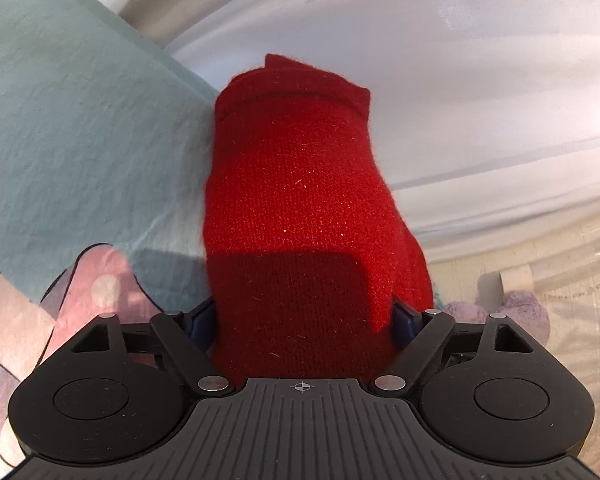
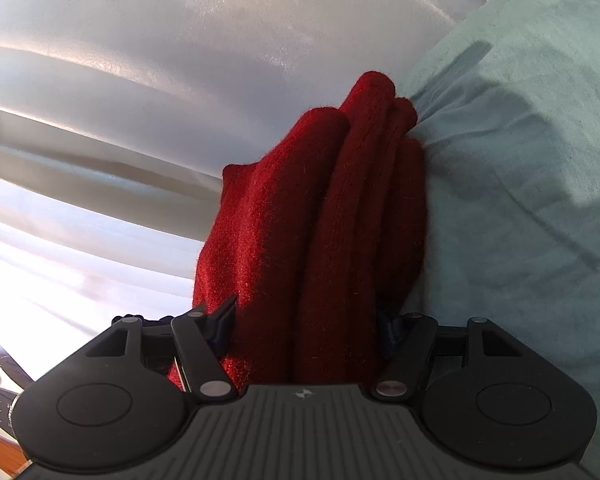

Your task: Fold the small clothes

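Note:
A folded red knit garment (image 1: 300, 180) stands up in front of me, its folded layers (image 2: 320, 200) bunched edge-on in the right wrist view. My left gripper (image 1: 302, 316) holds its lower part, with the blue pads (image 1: 202, 320) pressed against both sides of the knit. My right gripper (image 2: 306, 320) grips the same bundle from another side, and the cloth fills the whole gap between its jaws. The fingertips of both grippers are mostly hidden by the red fabric.
A pale teal cloth (image 1: 80, 120) with a pink print (image 1: 100, 288) lies against the garment, also seen as the teal cloth (image 2: 520, 160). A white sheet (image 1: 460, 80) covers the surface behind. A purple fluffy item (image 1: 520, 308) and a clear container (image 1: 572, 276) sit at the right.

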A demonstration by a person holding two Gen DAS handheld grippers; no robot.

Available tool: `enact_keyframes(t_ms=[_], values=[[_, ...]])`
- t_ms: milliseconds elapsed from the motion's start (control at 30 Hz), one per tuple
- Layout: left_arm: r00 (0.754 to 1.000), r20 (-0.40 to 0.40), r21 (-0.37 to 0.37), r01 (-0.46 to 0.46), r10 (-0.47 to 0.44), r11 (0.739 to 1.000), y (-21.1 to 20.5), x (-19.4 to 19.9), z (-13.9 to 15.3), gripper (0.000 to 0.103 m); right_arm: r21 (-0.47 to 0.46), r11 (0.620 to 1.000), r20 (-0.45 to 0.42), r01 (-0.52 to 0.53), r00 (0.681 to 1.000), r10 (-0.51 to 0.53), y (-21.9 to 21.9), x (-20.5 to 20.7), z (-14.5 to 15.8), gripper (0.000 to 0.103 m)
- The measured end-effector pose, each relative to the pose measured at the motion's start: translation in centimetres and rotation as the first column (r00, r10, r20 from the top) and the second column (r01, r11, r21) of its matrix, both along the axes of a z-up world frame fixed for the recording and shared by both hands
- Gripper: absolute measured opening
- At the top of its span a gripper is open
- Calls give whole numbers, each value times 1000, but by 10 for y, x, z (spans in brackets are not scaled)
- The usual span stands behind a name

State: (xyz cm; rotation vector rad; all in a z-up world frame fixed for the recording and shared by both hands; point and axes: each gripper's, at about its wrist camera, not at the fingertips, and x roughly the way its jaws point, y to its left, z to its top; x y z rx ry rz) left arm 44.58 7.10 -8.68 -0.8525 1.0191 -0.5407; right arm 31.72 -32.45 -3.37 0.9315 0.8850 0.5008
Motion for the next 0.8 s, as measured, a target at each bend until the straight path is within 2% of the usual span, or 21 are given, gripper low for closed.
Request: enact_keyframes(t_ms=[33,133,333,500,667,800], values=[[1000,11,6,-7,7,1000,-1,-3,2,79,-10,1000,0,9,1000,-9,2,-2,2,58],[999,32,18,-14,13,1000,-2,-9,9,76,-45,999,36,19,999,-18,9,-11,13,52],[995,89,4,-47,46,999,-1,-30,30,73,-78,997,104,-5,994,13,30,-26,47,49],[980,148,-4,-136,135,991,33,-74,67,73,-67,995,140,-67,987,76,62,-37,75,49],[948,197,86,-272,251,959,71,-130,92,74,-41,983,171,-179,968,184,108,-40,84,50],[923,180,161,-368,339,916,101,-157,85,74,-47,969,151,-241,958,246,153,-37,70,51]])
